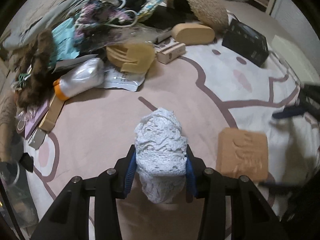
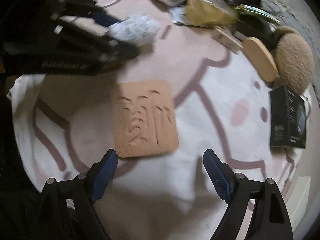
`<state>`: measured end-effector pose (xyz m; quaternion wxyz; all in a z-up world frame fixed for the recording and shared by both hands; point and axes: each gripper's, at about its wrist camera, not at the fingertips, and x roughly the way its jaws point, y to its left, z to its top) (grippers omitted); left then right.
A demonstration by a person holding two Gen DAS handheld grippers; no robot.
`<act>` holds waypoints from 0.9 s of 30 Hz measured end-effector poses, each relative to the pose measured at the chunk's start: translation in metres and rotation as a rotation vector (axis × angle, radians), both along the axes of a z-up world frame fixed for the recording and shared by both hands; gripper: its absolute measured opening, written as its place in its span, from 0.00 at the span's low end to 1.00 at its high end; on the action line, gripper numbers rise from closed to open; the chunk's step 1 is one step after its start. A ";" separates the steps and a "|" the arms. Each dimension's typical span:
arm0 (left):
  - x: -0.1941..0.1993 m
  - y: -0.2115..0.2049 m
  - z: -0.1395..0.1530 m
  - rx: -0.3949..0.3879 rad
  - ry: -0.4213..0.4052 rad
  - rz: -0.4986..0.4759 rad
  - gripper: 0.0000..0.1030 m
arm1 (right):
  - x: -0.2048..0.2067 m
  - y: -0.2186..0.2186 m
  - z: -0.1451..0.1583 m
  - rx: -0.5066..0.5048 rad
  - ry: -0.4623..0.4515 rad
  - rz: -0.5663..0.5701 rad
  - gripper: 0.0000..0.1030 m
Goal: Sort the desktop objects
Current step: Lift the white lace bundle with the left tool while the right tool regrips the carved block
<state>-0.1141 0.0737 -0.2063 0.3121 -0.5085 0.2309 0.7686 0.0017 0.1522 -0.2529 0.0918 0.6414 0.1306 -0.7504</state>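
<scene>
Covering the desk, pink cartoon mat [image 1: 96, 120]; left tongs [image 1: 160, 160] grip white lace roll [image 1: 160, 140], right tongs [image 2: 160, 156] wide, empty.

The left wrist camera is looking steeply down along its own fingers at the pink-and-white mat [image 1: 96, 124], close above it, with the clutter pile [image 1: 84, 46] lying far and left. The right wrist camera is facing straight down at the same mat [image 2: 210, 120] from close above. Both views are sharing the tan square pad [image 1: 243, 154] [image 2: 145, 119], the black box [image 1: 247, 42] [image 2: 288, 118] and the fuzzy tan plush [image 1: 204, 6] [image 2: 294, 58].
</scene>
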 end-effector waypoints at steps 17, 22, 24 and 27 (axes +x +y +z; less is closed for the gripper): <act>-0.005 -0.023 0.008 0.040 -0.040 0.000 0.42 | -0.017 0.047 0.020 -0.200 0.021 -0.219 0.85; -0.015 -0.050 0.009 0.041 -0.039 0.033 0.42 | -0.010 0.039 0.005 -0.283 -0.023 -0.373 0.85; -0.017 -0.061 0.009 0.042 -0.052 0.051 0.42 | -0.013 0.034 0.007 -0.274 -0.017 -0.396 0.85; -0.019 -0.076 0.008 0.020 -0.048 0.096 0.42 | -0.022 0.022 -0.001 -0.254 -0.011 -0.444 0.85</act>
